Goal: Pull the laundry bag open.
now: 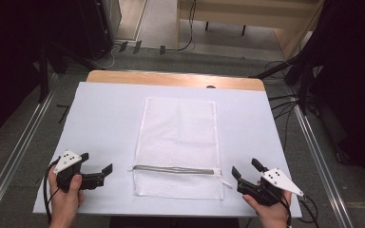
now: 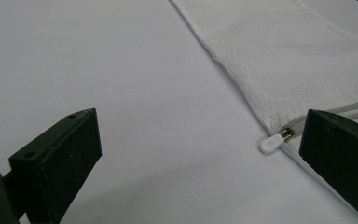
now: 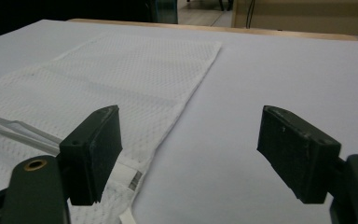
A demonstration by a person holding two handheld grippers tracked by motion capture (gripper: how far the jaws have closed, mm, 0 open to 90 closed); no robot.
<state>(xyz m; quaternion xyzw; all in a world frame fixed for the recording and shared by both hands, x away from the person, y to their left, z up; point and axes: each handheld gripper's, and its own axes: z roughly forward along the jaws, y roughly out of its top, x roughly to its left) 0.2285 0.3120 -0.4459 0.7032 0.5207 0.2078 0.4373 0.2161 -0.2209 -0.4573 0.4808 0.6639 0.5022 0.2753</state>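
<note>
Fingers of our left gripper [image 1: 100, 174] and right gripper [image 1: 246, 169] stand open, empty; we should approach the mesh bag [image 1: 178, 142] low, pinching its zipper [image 1: 176, 169] ends squarely

The mesh bag [image 1: 178, 142] near the middle of my worktop is white with a fine dotted weave, and its zip [image 1: 176, 169] runs as a grey line with a white pull tab [image 2: 271, 143]. The sheet [image 1: 104, 123] over the worktop is pale lilac-white; a tan wooden strip [image 1: 171, 79] shows at the far edge. My left gripper [image 1: 97, 172] and right gripper [image 1: 244, 170] have black jaws and white top plates.
</note>
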